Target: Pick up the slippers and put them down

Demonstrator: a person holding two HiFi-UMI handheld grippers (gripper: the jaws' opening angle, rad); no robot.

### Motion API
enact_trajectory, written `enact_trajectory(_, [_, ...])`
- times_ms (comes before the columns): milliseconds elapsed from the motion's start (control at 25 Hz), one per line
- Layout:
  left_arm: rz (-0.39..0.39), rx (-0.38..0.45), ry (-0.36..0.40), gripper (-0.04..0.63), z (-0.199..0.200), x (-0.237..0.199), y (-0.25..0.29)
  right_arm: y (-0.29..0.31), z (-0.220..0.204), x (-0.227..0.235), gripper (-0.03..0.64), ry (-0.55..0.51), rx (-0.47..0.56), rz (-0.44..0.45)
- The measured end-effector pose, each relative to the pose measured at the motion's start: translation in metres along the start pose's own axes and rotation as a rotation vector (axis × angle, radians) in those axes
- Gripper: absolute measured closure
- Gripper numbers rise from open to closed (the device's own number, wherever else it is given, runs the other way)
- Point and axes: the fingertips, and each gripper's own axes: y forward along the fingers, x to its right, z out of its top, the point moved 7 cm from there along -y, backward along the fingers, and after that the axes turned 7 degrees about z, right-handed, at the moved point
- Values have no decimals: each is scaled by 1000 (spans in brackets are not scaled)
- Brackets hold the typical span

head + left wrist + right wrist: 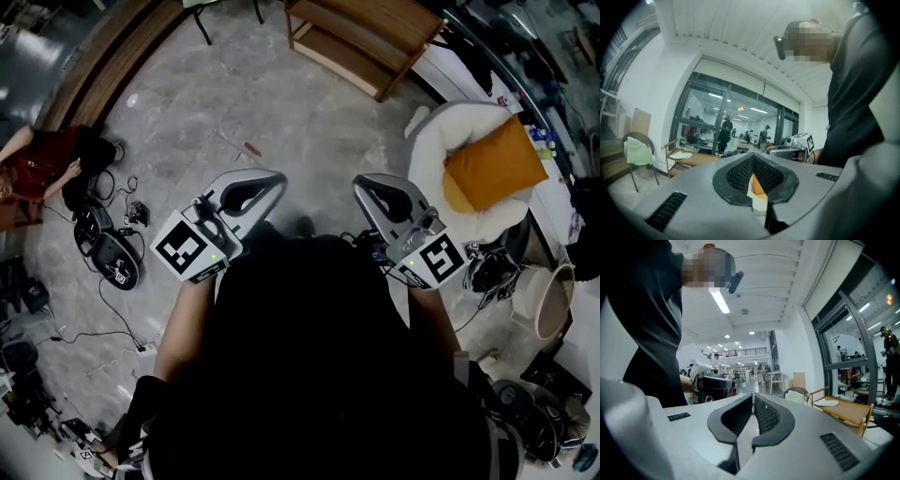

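Note:
No slippers show in any view. In the head view both grippers are held level in front of the person's dark torso, above the grey stone floor (pixel 281 103). My left gripper (pixel 278 180) is shut, its black pads meeting at the tip with nothing between them (pixel 753 157). My right gripper (pixel 362 184) is shut and empty too (pixel 753 397). Each gripper appears in the other's view: the right gripper's marker cube (pixel 804 139) and the left gripper's body (pixel 711 381).
A white round chair (pixel 441 141) with an orange cushion (pixel 492 164) stands at the right. A wooden bench (pixel 366 42) is at the top. Cables and dark gear (pixel 112 253) lie on the floor at left, near a seated person (pixel 37 164). A pale basket (pixel 548 300) sits at right.

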Motion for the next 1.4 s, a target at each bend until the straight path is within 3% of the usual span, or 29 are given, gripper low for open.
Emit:
enact_trajectory(160, [95,-32,43,583,4,-17,-16,-10,-10,12,591,42,-5,-1])
enact_trajectory(520, [252,-10,59,583,9,-89,-53,30,-19,40,591,66,-32,18])
enact_trajectory(680, [217,43,23,583,12,-126,-40,60,-21,64,591,74,-65,17])
enact_trajectory(1080, [201,52,-2,583,20,-249,-35,168,-6,131,591,71,-141,17])
enact_trajectory(1400, [144,67,-52,583,15,-317,-28,231,3,164,591,77,-177,-15])
